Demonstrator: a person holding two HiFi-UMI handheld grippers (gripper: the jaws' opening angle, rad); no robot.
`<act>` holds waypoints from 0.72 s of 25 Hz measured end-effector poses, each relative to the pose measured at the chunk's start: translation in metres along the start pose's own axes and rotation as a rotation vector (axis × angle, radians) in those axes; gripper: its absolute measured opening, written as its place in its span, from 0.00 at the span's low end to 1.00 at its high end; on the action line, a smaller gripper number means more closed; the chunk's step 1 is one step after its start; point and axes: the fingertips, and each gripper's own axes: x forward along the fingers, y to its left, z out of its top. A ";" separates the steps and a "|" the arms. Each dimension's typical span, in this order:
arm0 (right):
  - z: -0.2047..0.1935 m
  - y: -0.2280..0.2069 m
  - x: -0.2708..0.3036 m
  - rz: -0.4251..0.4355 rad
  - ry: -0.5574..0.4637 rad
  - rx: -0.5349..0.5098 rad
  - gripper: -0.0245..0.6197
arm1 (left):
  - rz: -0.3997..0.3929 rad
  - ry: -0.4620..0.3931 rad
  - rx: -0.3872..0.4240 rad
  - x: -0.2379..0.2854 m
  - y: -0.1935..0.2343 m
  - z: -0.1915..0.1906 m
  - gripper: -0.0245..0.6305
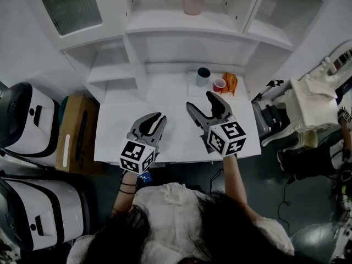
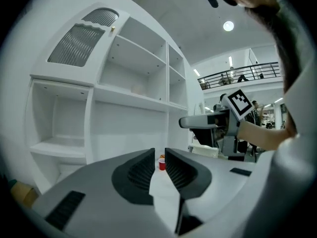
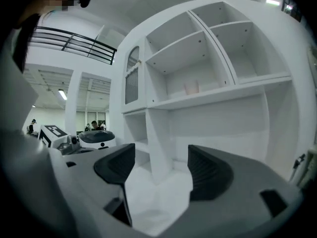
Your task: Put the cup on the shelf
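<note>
A pale pink cup (image 1: pixel 193 1) stands on the upper middle shelf of the white shelf unit (image 1: pixel 181 23); the right gripper view shows this pink cup (image 3: pixel 191 87) too. On the white table (image 1: pixel 126 117), at the back right, stand a dark grey cup (image 1: pixel 203 77) and a small red cup (image 1: pixel 219 84). The red cup (image 2: pixel 162 164) shows far off past my left jaws. My left gripper (image 1: pixel 155 122) hovers over the table's front, its jaws almost together and empty. My right gripper (image 1: pixel 201 100) is open and empty, in front of the cups.
An orange object (image 1: pixel 230 82) lies beside the red cup. Two white machines (image 1: pixel 27 120) and a cardboard box (image 1: pixel 77 131) stand left of the table. Bags and cables (image 1: pixel 308 103) crowd the right side. Lower shelf compartments (image 1: pixel 110 73) sit at the back left.
</note>
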 end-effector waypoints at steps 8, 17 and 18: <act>-0.044 0.004 -0.054 0.067 0.058 0.053 0.56 | 0.120 0.006 -0.033 -0.010 -0.043 -0.015 0.15; -0.071 0.022 -0.076 0.135 0.078 0.114 0.56 | 0.179 0.052 -0.032 -0.027 -0.073 -0.029 0.15; -0.074 0.024 -0.077 0.138 0.082 0.120 0.56 | 0.179 0.057 -0.031 -0.028 -0.075 -0.029 0.15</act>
